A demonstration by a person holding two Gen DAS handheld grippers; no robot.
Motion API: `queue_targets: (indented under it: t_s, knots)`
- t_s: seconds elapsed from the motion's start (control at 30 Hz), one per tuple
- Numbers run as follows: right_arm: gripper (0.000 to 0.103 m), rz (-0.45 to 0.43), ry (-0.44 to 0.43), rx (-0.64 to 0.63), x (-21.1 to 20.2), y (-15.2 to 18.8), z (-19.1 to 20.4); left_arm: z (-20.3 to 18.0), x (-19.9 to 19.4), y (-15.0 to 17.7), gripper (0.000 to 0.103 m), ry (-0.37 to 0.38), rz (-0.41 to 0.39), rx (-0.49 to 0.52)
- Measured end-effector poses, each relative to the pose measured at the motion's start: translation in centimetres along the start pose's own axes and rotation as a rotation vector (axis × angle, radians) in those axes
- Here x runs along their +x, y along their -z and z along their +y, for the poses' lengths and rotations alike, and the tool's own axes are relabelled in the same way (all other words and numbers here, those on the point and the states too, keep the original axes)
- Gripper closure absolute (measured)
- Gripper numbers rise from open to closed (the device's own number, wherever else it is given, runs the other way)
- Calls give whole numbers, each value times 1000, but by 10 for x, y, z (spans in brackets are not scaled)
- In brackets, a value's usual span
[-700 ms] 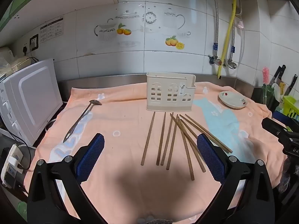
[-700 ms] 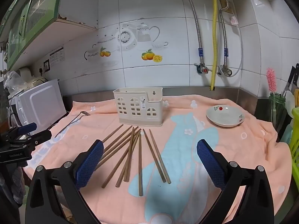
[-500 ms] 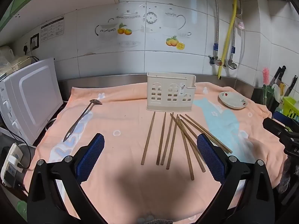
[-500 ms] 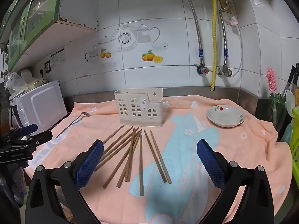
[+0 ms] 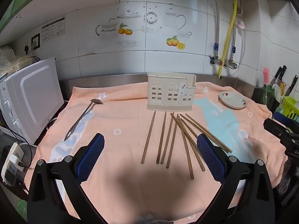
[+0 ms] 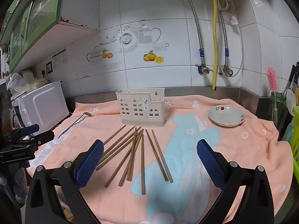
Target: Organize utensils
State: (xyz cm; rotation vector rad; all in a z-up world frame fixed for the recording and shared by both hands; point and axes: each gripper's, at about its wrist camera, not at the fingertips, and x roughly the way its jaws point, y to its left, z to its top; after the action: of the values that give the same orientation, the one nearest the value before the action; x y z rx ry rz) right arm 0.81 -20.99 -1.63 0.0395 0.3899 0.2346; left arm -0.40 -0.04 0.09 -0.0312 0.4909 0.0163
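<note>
Several brown wooden chopsticks (image 5: 175, 140) (image 6: 134, 155) lie fanned out on the peach towel (image 5: 121, 115) (image 6: 233, 145), just in front of a cream plastic utensil holder (image 5: 171, 91) (image 6: 141, 108) with house-shaped cut-outs. A metal spoon (image 5: 83, 114) (image 6: 74, 122) lies to the left on the towel. My left gripper (image 5: 149, 149) hangs open above the near ends of the chopsticks, nothing between its blue pads. My right gripper (image 6: 149, 155) is open too, hovering over the same spread from the right side. Neither touches anything.
A small white dish (image 5: 232, 99) (image 6: 226, 115) sits at the back right. A white microwave (image 5: 31, 95) (image 6: 43, 104) stands at the left. Knives, a pink brush (image 6: 271, 80) and a green rack (image 6: 295, 136) crowd the right edge. Tiled wall with pipes behind.
Both views have shifted very slightly; the objects on the towel lie where they were and both grippers stay wide open.
</note>
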Motion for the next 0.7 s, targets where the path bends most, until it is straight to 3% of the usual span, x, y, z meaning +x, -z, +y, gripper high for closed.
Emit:
queue_targets:
  t_s: [0.7]
  knots:
    - [6, 1, -7, 0, -1, 3, 1, 3, 1, 0, 5, 0, 10, -9]
